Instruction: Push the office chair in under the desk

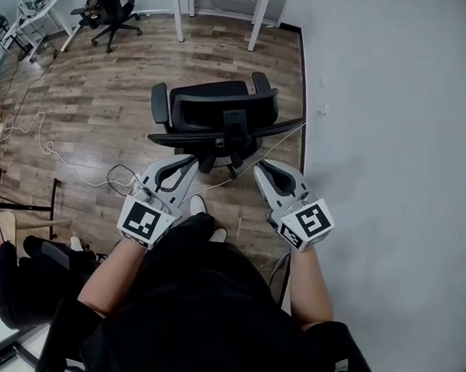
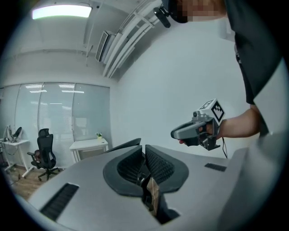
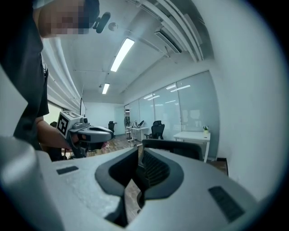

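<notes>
Black office chair (image 1: 216,116), upright, backrest facing the viewer, white desk (image 1: 258,22) standing apart beyond it

Two office chairs (image 1: 214,112) (image 1: 109,9), two grippers (image 1: 190,160) (image 1: 261,169), seemingly two desks (image 1: 180,19) (image 1: 47,1).

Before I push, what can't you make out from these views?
1. Office chair casters: head view, hidden under its seat and backrest.
2. Desk: head view, top cut off by the upper edge; room beneath unreadable.
3. Whether left gripper or right gripper touches the backrest: head view too steep, gripper views show only its edge beyond shut jaws.
</notes>
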Tool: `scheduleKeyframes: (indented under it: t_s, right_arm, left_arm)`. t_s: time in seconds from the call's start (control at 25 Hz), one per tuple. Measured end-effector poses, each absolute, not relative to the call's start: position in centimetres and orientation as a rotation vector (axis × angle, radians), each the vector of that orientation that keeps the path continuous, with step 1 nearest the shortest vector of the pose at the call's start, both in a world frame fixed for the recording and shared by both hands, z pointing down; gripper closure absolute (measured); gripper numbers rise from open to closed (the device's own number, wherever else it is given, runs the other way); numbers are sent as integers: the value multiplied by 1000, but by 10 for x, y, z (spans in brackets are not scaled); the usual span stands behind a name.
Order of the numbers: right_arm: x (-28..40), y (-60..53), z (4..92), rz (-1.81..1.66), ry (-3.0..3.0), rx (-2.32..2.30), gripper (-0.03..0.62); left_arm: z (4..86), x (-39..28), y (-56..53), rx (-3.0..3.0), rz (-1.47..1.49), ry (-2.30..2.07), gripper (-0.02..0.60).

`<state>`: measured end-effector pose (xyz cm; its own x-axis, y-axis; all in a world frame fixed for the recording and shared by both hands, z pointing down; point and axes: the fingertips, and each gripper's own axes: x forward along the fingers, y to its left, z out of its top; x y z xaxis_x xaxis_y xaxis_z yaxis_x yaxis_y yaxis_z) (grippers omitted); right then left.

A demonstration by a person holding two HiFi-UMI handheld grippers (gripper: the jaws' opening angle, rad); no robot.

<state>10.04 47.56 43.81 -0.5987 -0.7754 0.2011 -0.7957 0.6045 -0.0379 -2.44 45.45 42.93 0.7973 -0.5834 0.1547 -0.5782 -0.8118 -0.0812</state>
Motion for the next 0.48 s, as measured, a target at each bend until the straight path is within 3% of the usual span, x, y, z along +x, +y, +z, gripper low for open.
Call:
scheduleKeyframes:
  t_s: [0.48]
  right_arm:
    - [142,399,495,305,-2460,1242,526]
  left_arm:
    - [477,-13,386,-3008,-455,906,499]
